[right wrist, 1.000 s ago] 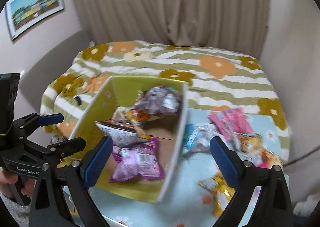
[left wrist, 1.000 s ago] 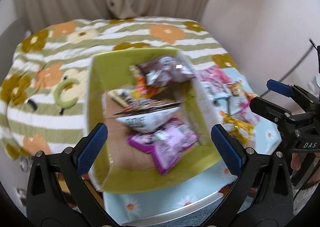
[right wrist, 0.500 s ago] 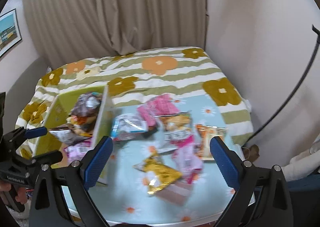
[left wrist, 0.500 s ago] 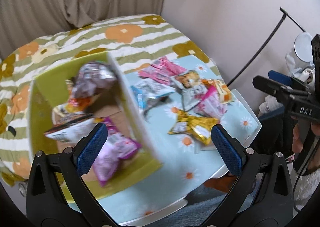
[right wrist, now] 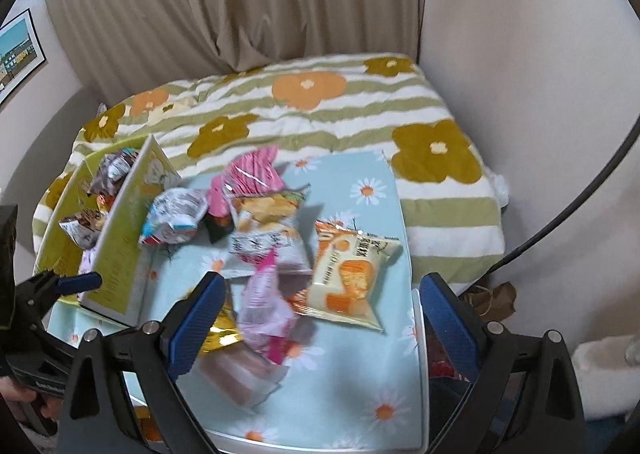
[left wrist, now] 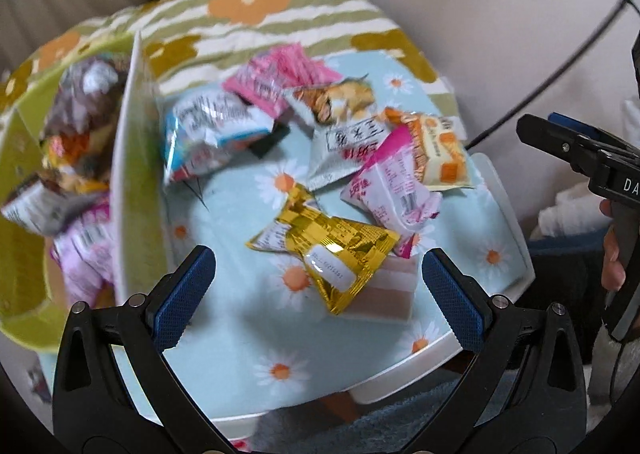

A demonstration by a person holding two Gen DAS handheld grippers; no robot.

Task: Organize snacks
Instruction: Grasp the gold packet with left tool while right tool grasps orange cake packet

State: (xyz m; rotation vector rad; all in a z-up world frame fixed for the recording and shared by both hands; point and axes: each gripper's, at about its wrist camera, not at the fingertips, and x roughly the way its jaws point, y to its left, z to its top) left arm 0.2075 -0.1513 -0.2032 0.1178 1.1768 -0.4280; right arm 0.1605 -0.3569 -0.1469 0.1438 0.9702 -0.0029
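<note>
Showing both tools, left tool (left wrist: pixel 318 286) and right tool (right wrist: pixel 318 312), spread wide and empty above loose snack packets (left wrist: pixel 360 158) on the daisy-print surface (left wrist: pixel 256 338); green cardboard box (right wrist: pixel 116 254) alongside holds others, flowered bed (right wrist: pixel 320 110) behind.

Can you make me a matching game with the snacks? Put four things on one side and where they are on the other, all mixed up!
Things:
1. gold snack bag
2. purple snack bag
3. orange-and-cream snack bag
4. left tool

Places or states:
A. inside the green box
B. open, holding nothing
C. lying partly on a pink-and-brown striped pack
D. on the daisy cloth, right side of the pile

Pairs: 1-C, 2-A, 3-D, 4-B
</note>
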